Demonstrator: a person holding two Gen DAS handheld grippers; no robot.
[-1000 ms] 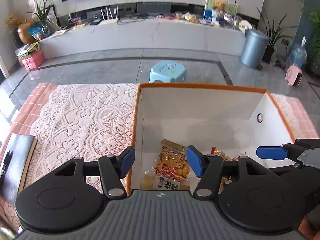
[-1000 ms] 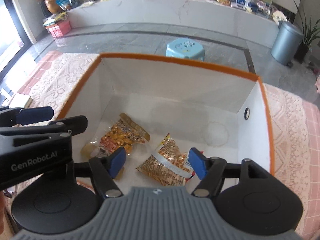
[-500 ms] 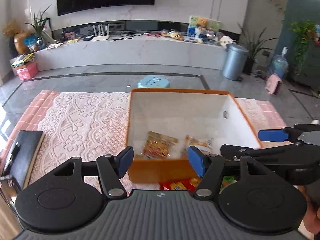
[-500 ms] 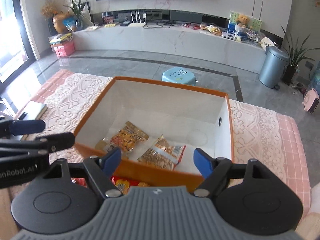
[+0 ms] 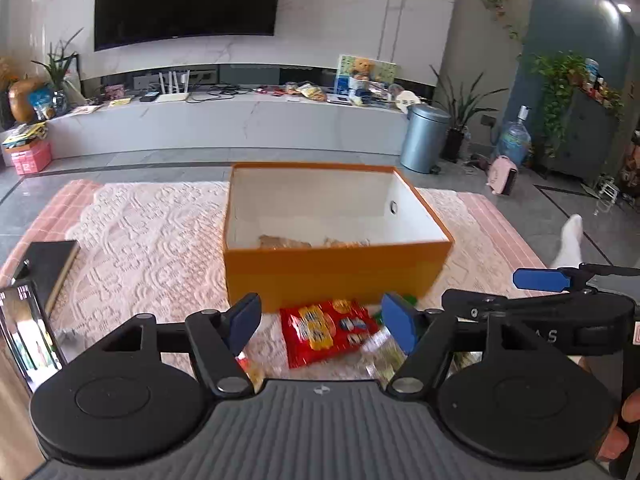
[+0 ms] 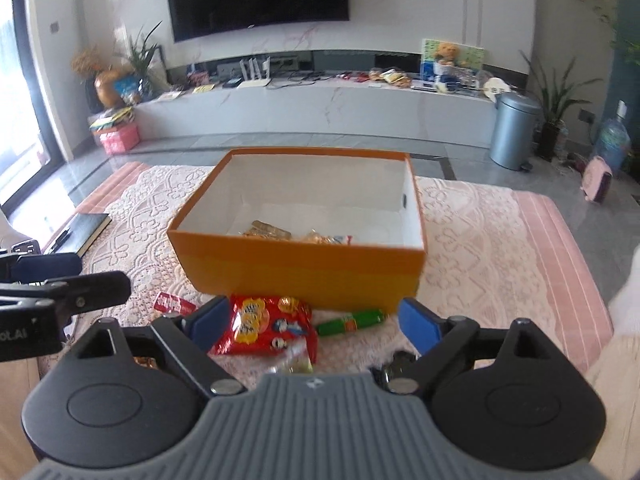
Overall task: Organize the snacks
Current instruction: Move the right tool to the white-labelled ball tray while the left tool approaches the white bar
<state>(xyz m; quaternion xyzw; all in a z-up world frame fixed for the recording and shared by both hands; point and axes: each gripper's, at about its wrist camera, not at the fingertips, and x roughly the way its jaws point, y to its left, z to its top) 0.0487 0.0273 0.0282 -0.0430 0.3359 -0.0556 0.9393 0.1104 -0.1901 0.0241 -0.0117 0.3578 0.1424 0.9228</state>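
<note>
An orange box (image 5: 336, 272) (image 6: 304, 268) with a white inside stands on the lace cloth and holds two orange snack packs (image 6: 268, 232). In front of it lie a red snack bag (image 5: 328, 328) (image 6: 264, 324), a green stick snack (image 6: 352, 320), a small red packet (image 6: 172, 303) and a clear packet (image 5: 382, 354). My left gripper (image 5: 322, 326) is open and empty above the red bag. My right gripper (image 6: 314, 322) is open and empty, just short of the red bag and the green stick.
A black notebook (image 5: 52, 268) (image 6: 86, 230) lies on the table's left edge, with a phone (image 5: 24, 328) near it. The right gripper's arm (image 5: 552, 308) shows at the left view's right side. Beyond the table are a grey floor, a bin (image 5: 424, 138) and a TV bench.
Both grippers have pulled back and up out of the box, toward me. The two orange packs stay in the box. The loose snacks in front of the box have come into view.
</note>
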